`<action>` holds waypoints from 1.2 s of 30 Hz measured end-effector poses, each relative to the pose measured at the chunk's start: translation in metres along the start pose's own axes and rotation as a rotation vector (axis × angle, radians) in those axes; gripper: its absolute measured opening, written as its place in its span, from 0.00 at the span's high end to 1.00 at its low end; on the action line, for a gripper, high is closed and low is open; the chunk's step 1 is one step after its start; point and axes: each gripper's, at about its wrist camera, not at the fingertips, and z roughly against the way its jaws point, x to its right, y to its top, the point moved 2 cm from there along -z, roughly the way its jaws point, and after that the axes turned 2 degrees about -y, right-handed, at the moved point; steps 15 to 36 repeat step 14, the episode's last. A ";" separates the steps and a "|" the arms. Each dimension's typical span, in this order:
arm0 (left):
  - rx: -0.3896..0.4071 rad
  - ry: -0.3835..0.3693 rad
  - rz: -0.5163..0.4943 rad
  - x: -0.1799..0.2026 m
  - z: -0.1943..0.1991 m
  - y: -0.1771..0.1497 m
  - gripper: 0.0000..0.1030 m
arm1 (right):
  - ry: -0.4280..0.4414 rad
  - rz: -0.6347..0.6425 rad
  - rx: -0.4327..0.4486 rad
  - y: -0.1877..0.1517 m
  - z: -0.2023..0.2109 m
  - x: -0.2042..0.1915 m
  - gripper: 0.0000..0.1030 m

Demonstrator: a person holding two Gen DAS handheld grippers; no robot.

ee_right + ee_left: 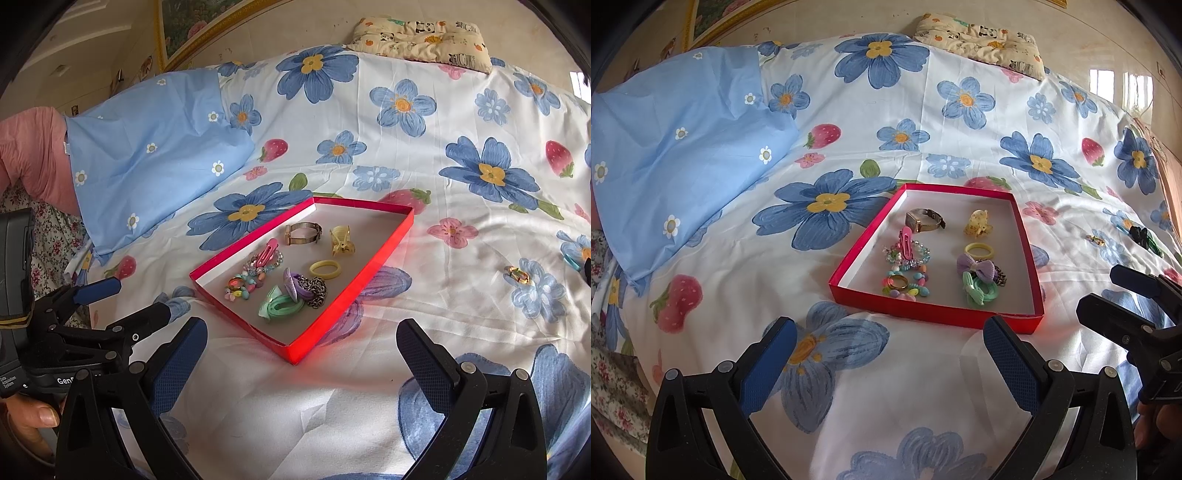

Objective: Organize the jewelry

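Bed: big white sheet (886, 122) with blue flowers and strawberries, blue pillow (683, 147) at the left, small panda pillow (982, 40) at the far edge.
Room: shiny wall and a gold picture frame (192, 40) behind.
Left gripper (888, 354): low over the sheet just in front of the red box, fingers wide apart, holding nothing.
Right gripper (301, 356): low beside the other one, spread wide, holding nothing.
Red box (923, 314): flat on the sheet, holding a watch (923, 220), yellow claw clip (977, 221), pink clip (907, 243), bead bracelets, yellow ring (979, 252), bow ties.
Hard to see: small gold thing (517, 275) on the sheet right of the box; dark bits at the right edge cut off.
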 end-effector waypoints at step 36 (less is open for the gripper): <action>-0.008 -0.011 0.003 0.003 -0.003 0.001 0.01 | -0.006 -0.010 -0.014 -0.003 -0.006 0.002 0.00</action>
